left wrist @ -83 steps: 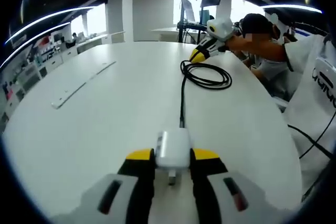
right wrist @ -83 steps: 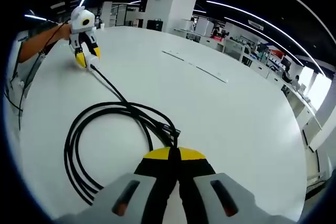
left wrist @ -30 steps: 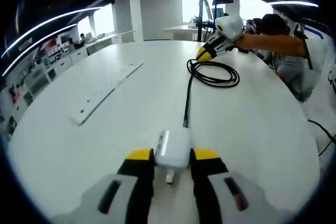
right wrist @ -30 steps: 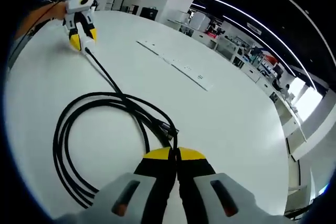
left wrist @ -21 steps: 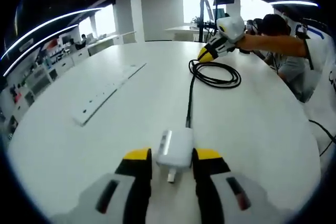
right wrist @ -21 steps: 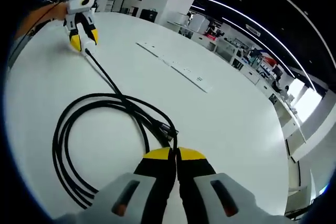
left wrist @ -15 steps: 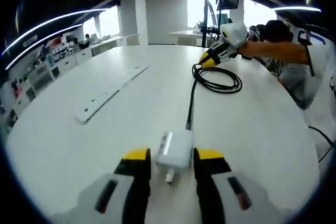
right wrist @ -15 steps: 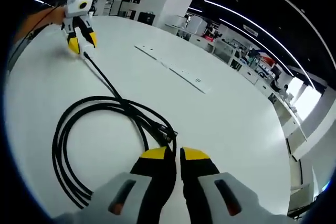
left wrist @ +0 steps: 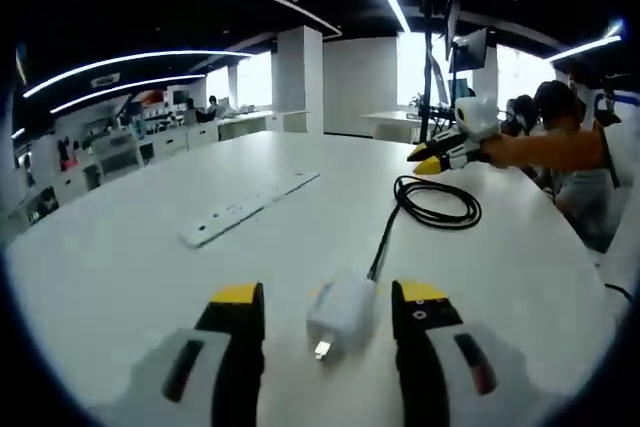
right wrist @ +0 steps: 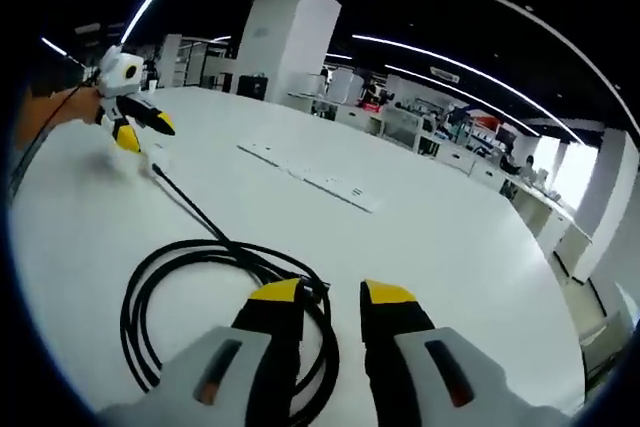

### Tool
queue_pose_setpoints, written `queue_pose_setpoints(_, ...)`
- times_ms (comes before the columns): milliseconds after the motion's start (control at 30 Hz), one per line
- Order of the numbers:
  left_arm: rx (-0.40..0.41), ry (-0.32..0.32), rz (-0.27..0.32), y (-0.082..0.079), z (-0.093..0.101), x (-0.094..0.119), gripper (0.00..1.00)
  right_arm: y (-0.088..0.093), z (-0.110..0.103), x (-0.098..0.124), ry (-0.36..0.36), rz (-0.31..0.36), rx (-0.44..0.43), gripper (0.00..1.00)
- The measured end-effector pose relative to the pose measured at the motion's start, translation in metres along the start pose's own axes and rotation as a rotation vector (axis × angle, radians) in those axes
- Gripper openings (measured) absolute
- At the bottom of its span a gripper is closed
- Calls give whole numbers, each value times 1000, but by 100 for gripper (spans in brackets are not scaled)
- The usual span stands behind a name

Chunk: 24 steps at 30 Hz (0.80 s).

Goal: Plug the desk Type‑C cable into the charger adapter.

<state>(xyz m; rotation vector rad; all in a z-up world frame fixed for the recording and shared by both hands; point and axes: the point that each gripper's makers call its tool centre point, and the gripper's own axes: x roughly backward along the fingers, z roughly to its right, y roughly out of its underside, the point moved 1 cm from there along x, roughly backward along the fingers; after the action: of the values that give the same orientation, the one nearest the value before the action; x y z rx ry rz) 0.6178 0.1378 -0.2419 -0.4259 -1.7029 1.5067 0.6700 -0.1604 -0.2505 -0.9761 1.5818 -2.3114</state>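
White worktop point(left wrist: 120, 257) spreads under both grippers, with an open office of desks and a pillar behind it. Nearest in the left gripper view, the left gripper point(left wrist: 328, 315) has its yellow-tipped jaws spread, and the adapter point(left wrist: 342, 314) lies on the worktop between them, touching neither. A black cable point(left wrist: 384, 243) runs from the adapter's far side, where it seems plugged in, though the joint is too small to be sure. Farther along, the cable ends in a flat coil point(left wrist: 437, 205) toward the worktop's right edge. A white power strip point(left wrist: 248, 207) lies to the left of the coil, well apart from it. Beyond the coil hangs the right gripper point(left wrist: 432, 158), held by a person's arm point(left wrist: 545, 150).

Nearest in the right gripper view, the right gripper point(right wrist: 330, 297) is spread too, with nothing between its jaws, above the coil point(right wrist: 170, 292). From the coil the cable point(right wrist: 190, 209) runs off to the adapter point(right wrist: 158, 160), below the left gripper point(right wrist: 140, 131) near the far edge.
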Motion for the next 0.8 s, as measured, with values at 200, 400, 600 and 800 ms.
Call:
queue_pose_setpoints(200,-21,-130,146,-11,2,26,60,-9,-6,3,-10,88,-83,30)
queue_pose_setpoints(400,65,-214,239,-14,-9,51,69,-16,-20,19,-20,169,-133,38)
queue_pose_setpoints(600,110,-282,271,-10,-25,70,79,-20,-25,28,-1,230,-137,51)
queue_pose_setpoints(800,99,-400,332,-12,-33,91,96,-23,-27,31,24,281,-175,66)
